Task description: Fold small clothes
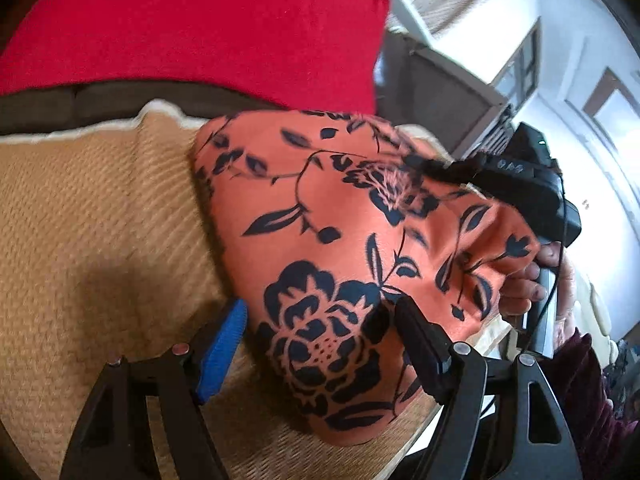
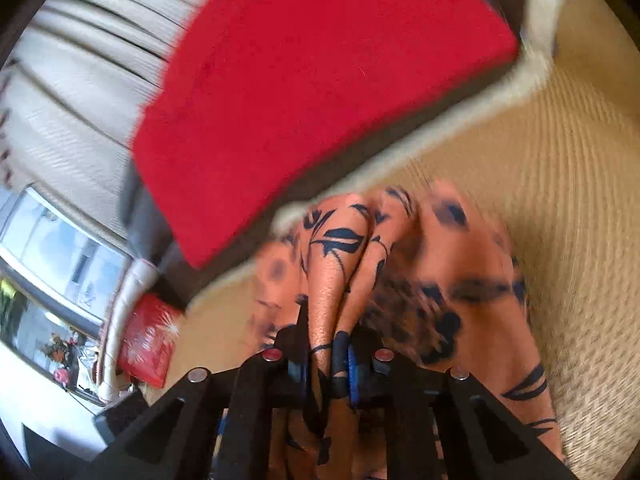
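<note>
Orange floral cloth point(image 1: 340, 248) lies bunched on a tan mat point(image 1: 100, 220), a red cushion point(image 1: 200, 28) behind.

Left view alone shows the person's hand point(image 1: 528, 280) and the left gripper point(image 1: 320, 328) spread wide astride the cloth, not pinching; right view alone shows the right gripper point(image 2: 326, 356) clamped on a cloth fold.

Daylit fisheye pair, one view sharp, one smeared.
Left wrist view: window point(image 1: 616, 128) blows out white at 3 o'clock, a soft shadow falls on the woven mat point(image 1: 80, 220) at 8 o'clock, and the corners are black. Right wrist view: motion blur throughout, strongest toward the rim.
</note>
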`<state>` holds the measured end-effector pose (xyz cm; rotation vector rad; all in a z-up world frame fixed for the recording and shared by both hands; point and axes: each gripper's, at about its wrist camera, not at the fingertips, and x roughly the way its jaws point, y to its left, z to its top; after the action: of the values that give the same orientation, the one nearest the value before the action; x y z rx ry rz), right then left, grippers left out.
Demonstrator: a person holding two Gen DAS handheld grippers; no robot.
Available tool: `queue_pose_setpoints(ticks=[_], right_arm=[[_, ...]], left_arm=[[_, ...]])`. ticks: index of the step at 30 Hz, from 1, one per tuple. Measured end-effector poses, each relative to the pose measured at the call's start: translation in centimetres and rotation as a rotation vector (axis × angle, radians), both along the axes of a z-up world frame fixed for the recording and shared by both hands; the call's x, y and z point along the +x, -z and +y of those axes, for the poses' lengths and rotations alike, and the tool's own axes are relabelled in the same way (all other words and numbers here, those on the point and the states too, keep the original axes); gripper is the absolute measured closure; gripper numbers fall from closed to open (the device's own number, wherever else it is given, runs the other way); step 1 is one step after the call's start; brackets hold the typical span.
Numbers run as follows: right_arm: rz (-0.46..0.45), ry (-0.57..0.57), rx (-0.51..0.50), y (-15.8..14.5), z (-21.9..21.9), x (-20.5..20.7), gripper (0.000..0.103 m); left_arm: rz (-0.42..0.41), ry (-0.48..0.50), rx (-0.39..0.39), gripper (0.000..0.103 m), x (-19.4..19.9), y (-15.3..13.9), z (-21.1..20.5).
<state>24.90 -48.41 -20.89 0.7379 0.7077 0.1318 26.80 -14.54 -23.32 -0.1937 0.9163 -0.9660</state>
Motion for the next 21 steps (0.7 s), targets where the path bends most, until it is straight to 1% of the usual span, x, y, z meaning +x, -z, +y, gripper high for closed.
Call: queue_pose_setpoints(ticks=[1, 2, 4, 6, 8, 9, 10, 12, 14, 15, 18, 21], right_arm=[[-0.048, 0.020, -0.020, -1.3, -0.1, -0.5, 0.089], [-0.078, 0.048, -0.040, -2.0, -0.5, -1.4, 0.089], [-0.087, 0.098, -0.048, -2.0, -1.7, -2.4, 0.089], [-0.019, 0.154, -0.035, -0.1, -3.5, -2.7, 0.089], [0.097, 0.202, -0.052, 2.8, -5.0, -2.5, 0.089], [0.138, 0.205, -0.061, 3.9, -5.5, -2.4, 0.089], [0.172, 0.190, -0.048, 5.0, -5.9, -2.3, 0.089], [0.168, 0.179, -0.010, 5.3, -6.4, -2.6, 0.087], [0.163, 0.178, 0.012, 4.7, -6.8, -3.2, 0.082], [0.161, 0.177, 0.011, 4.4, -6.9, -3.5, 0.081], [0.146, 0.167, -0.009, 3.5, -7.6, -5.7, 0.078], [0.099, 0.175, -0.036, 1.5, -7.1, -7.0, 0.075]], left_arm=[[-0.008, 0.004, -0.029, 0.025, -0.1, -0.4, -0.2], [-0.014, 0.003, -0.044, 0.022, -0.2, -0.8, -0.3], [-0.019, 0.009, -0.044, 0.018, -0.4, -0.6, -1.4], [-0.016, 0.025, -0.007, 0.018, -0.6, 0.1, -2.5], [-0.003, 0.031, 0.031, 0.018, -0.5, 0.8, -3.5], [0.011, 0.035, 0.047, 0.018, -0.5, 1.3, -3.9], [0.024, 0.031, 0.053, 0.017, -0.1, 1.9, -4.4], [0.042, 0.024, 0.050, 0.017, 0.1, 2.1, -4.5], [0.034, 0.023, 0.054, 0.017, -0.1, 1.9, -4.4], [0.024, 0.023, 0.059, 0.017, -0.2, 1.9, -4.3], [0.018, 0.021, 0.065, 0.017, -0.5, 2.0, -3.8], [0.022, 0.018, 0.067, 0.017, -0.9, 1.8, -3.3]])
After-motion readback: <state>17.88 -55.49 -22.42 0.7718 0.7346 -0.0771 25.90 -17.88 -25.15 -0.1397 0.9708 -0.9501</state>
